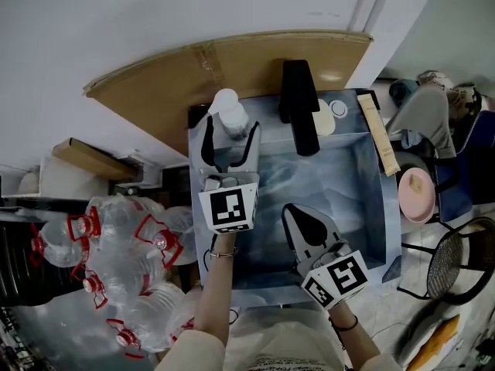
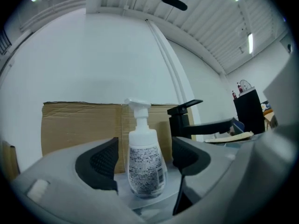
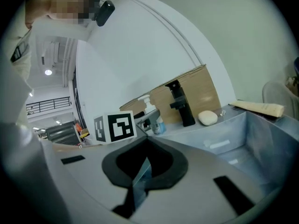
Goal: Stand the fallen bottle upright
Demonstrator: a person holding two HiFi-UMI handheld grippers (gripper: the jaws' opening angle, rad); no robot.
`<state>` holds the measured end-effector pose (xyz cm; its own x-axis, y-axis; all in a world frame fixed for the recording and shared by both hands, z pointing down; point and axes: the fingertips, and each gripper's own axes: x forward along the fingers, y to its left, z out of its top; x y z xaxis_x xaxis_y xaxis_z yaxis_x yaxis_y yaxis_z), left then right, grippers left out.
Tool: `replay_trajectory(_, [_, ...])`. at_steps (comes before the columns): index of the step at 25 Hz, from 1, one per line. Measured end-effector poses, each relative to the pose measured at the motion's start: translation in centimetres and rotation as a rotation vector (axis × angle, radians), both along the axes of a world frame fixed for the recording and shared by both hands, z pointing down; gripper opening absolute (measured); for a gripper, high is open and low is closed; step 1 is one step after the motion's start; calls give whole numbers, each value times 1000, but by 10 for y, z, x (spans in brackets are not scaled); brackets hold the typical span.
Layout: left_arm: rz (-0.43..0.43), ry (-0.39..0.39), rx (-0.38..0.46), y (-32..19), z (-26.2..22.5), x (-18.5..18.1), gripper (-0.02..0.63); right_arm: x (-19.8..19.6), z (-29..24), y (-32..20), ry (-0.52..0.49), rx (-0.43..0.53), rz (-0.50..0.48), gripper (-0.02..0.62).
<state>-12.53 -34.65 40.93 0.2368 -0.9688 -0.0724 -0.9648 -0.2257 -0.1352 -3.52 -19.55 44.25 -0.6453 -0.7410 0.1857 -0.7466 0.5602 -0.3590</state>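
Observation:
A white pump bottle [image 1: 230, 116] stands upright on the back left corner of the grey sink's rim [image 1: 198, 161]. My left gripper [image 1: 230, 135] is level with it, one jaw on each side. In the left gripper view the bottle [image 2: 145, 164] stands between the dark pads [image 2: 99, 164] with a gap on each side, so the jaws are open and not pressing. My right gripper [image 1: 300, 216] hangs over the sink basin, shut on nothing. In the right gripper view its pads [image 3: 145, 164] meet, and the bottle [image 3: 150, 111] shows far off by the left gripper.
A black faucet [image 1: 298, 107] rises at the back rim, right of the bottle, with a white soap bar [image 1: 323, 118] beside it. Cardboard [image 1: 255, 60] leans behind the sink. Several empty plastic bottles with red caps [image 1: 124, 261] lie at left. A pink bowl [image 1: 418, 192] sits at right.

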Motion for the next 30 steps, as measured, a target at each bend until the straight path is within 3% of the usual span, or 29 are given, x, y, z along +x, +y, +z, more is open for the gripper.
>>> replay_trajectory(8, [46,13,-84,42,-7,1,324,7,-31,-2,21,69,3,3])
replay_trajectory(18, [79,0,-159,93,-22,3,85,21,-62,-2,50,141,19,3])
replay_trajectory(30, [127,23,-189,139,-50,-1,32,29,-93,-3,49,199,43,3])
